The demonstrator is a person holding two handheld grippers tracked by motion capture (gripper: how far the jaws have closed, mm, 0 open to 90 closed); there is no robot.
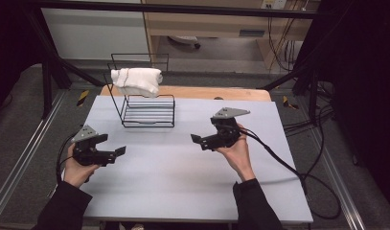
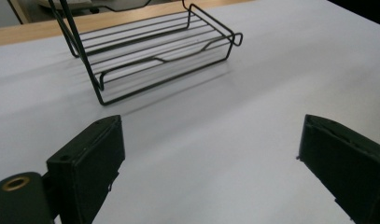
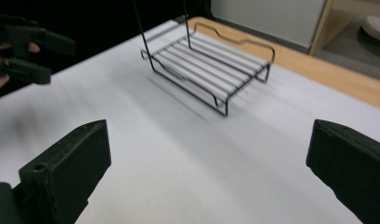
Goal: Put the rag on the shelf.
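Observation:
A black wire rack (image 1: 145,111) stands at the back left of the pale table (image 1: 183,187). A white folded cloth (image 1: 136,80) is draped over its top bar. My left gripper (image 1: 112,145) is held open low over the table's left side, in front of the rack. In the left gripper view the open jaws (image 2: 211,158) have nothing between them and face the rack's bottom shelf (image 2: 155,51). My right gripper (image 1: 200,142) hovers open near the table's middle, pointing left. Its own view shows wide-apart jaws (image 3: 208,163), the rack (image 3: 211,60) beyond, and the left gripper (image 3: 24,51) far left.
A wooden tabletop edge (image 1: 207,92) runs behind the pale board. Black frame posts (image 1: 49,72) stand at the left and right. A cable (image 1: 279,158) trails from the right gripper over the table's right edge. Bare table surface lies between and in front of both grippers.

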